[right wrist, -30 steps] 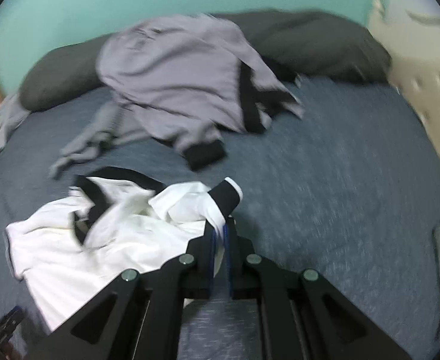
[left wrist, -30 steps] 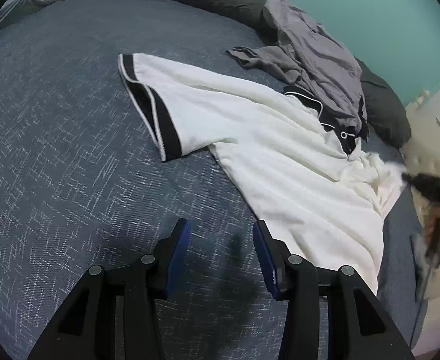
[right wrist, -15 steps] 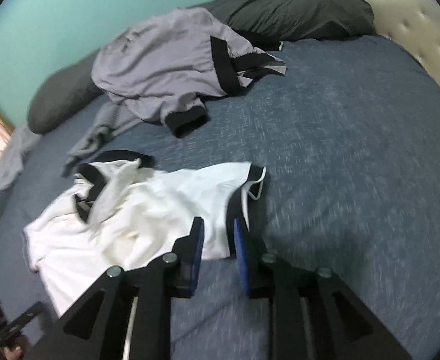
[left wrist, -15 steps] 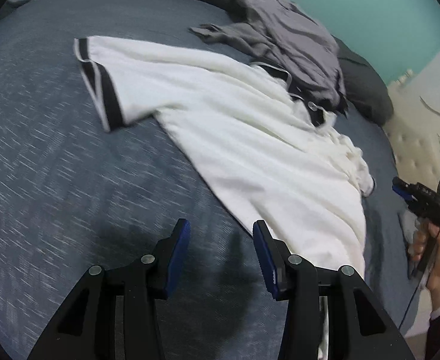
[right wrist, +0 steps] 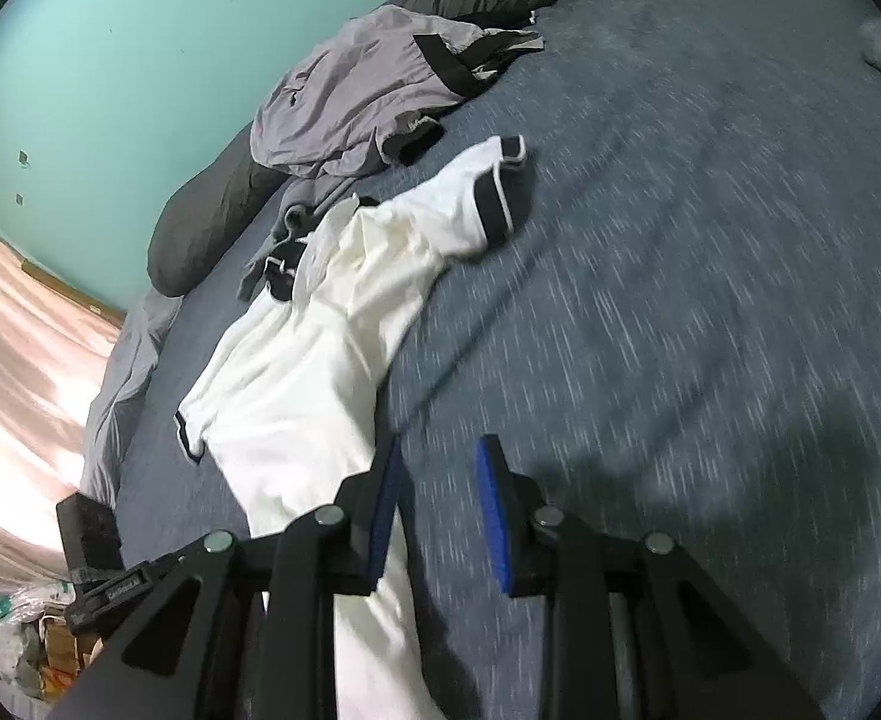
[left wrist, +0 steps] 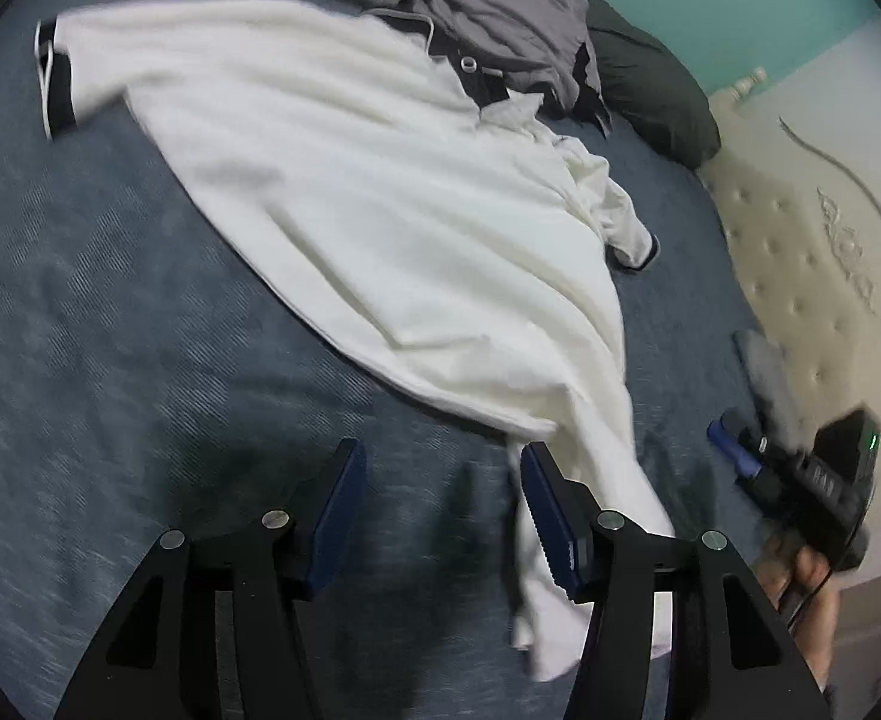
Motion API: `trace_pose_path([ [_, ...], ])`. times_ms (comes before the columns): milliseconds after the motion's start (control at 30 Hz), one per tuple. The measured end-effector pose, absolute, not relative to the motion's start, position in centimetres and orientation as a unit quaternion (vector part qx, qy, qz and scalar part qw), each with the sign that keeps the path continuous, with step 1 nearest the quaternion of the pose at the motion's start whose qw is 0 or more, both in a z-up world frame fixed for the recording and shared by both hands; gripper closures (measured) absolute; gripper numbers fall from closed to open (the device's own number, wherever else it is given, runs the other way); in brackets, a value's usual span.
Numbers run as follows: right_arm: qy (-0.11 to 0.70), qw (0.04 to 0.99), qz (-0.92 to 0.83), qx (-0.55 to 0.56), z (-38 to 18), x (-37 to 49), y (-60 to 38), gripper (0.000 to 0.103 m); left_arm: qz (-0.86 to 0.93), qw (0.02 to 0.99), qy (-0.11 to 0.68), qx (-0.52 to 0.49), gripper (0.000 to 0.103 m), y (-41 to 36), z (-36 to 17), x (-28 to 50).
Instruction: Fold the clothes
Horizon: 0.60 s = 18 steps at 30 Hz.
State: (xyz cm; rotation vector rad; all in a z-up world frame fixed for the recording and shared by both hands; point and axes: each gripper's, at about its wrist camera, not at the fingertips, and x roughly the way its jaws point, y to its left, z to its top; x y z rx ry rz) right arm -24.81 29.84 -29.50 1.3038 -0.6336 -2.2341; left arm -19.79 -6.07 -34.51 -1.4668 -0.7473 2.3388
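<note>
A white polo shirt [left wrist: 380, 210] with black collar and black sleeve cuffs lies spread on the blue bedspread [left wrist: 110, 330]. It also shows in the right wrist view [right wrist: 320, 336]. My left gripper [left wrist: 440, 474] is open and empty just above the bedspread, at the shirt's lower hem, which lies against its right finger. My right gripper [right wrist: 437, 480] is open and empty near the hem on the shirt's other side. The right gripper also shows in the left wrist view [left wrist: 800, 468], at the right.
A grey garment [right wrist: 368, 90] lies crumpled behind the shirt, against dark pillows [right wrist: 200, 222]. A teal wall [right wrist: 140, 60] is behind. A cream padded headboard [left wrist: 830, 240] runs along the bed's right side. Clutter sits on the floor [right wrist: 26, 630] at the left.
My right gripper has let go of the sleeve, opened and pulled back toward the hem. The sleeve now lies spread out. My left gripper has moved right, up to the hem.
</note>
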Motion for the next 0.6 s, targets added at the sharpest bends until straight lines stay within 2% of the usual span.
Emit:
trace_pose_path([
  [200,-0.267,0.250,-0.810,0.458,-29.6,-21.3,32.4,0.077,0.804,0.148,-0.233,-0.527,0.046,-3.6,-34.5,-19.0],
  [467,-0.309,0.246,-0.802,0.448,-30.9,-21.1,34.9,0.076,0.804,0.154,-0.188,-0.543,0.048,-0.7,-34.3,-17.4],
  [533,-0.308,0.247,-0.801,0.449,-30.9,-21.0,35.1,0.076,0.803,0.156,-0.184,-0.545,0.064,-0.5,-34.5,-17.2],
  [567,-0.308,0.247,-0.802,0.449,-30.9,-21.0,35.1,0.076,0.803,0.157,-0.182,-0.546,0.068,-0.5,-34.5,-17.1],
  [600,-0.308,0.246,-0.803,0.448,-30.9,-20.9,35.2,0.075,0.802,0.158,-0.180,-0.547,0.078,-0.4,-34.6,-17.1],
])
